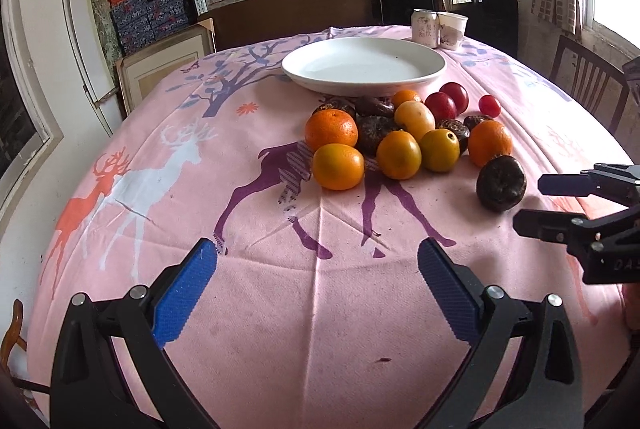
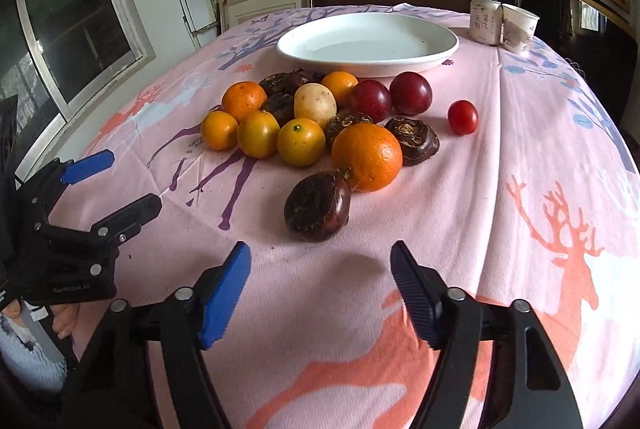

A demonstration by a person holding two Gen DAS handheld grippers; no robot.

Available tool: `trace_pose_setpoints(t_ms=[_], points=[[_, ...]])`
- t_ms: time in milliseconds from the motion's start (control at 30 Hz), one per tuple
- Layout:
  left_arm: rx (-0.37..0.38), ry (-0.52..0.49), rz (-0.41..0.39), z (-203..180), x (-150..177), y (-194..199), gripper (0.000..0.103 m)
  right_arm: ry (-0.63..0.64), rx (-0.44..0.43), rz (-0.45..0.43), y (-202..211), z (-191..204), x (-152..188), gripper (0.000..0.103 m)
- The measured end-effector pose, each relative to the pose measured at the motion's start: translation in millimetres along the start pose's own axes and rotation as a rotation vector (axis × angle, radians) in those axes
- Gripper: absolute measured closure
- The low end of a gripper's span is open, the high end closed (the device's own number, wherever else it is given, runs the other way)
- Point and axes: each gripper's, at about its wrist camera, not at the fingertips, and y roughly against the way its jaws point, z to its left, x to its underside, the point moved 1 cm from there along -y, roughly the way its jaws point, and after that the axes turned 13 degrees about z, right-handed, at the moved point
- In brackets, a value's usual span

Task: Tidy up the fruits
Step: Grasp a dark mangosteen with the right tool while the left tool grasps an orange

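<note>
A pink cotton tablecloth printed with purple, white and orange deer [image 2: 520, 133] covers the whole table in front of me. At its far side sits a wide white ceramic plate [image 2: 368, 43] with nothing on it.

Just in front of that plate lies the heap of fruit [image 2: 304, 121]. The biggest piece is a round orange with pebbled skin [image 2: 367, 157] on the near side, and touching its lower left is a dark brown, glossy water chestnut [image 2: 318, 207], the piece nearest my right claw. Behind them are smaller yellow-orange citrus fruits [image 2: 301, 141], more brown chestnuts, a pale yellow oval fruit [image 2: 315, 104] and two dark red plums [image 2: 411, 89]. A small red cherry tomato [image 2: 463, 117] lies by itself, apart from the heap on its right.

Beyond the plate, at the far right, a pale drinks can [image 2: 485, 19] stands touching a white paper cup [image 2: 518, 28].

My right claw [image 2: 320, 293] points down at the cloth just short of the near chestnut; its blue-padded fingers [image 2: 224, 295] stand parted and grip nothing. My left claw [image 1: 316, 293] hangs over bare cloth before the heap, spread wide and holding nothing. Nothing lies between either claw and the fruit.
</note>
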Motion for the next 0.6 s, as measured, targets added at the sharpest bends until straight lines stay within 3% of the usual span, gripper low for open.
trace_pose_setpoints(t_ms=[200,600], points=[[0.055,0.017,0.033,5,-7,-8,0.004,-0.083,-0.113,0.028,-17,-14,-21,0.065],[0.072,-0.047,0.067,-1,-55,-38,0.005,-0.175,-0.254,-0.001,-20,-35,-20,0.065]])
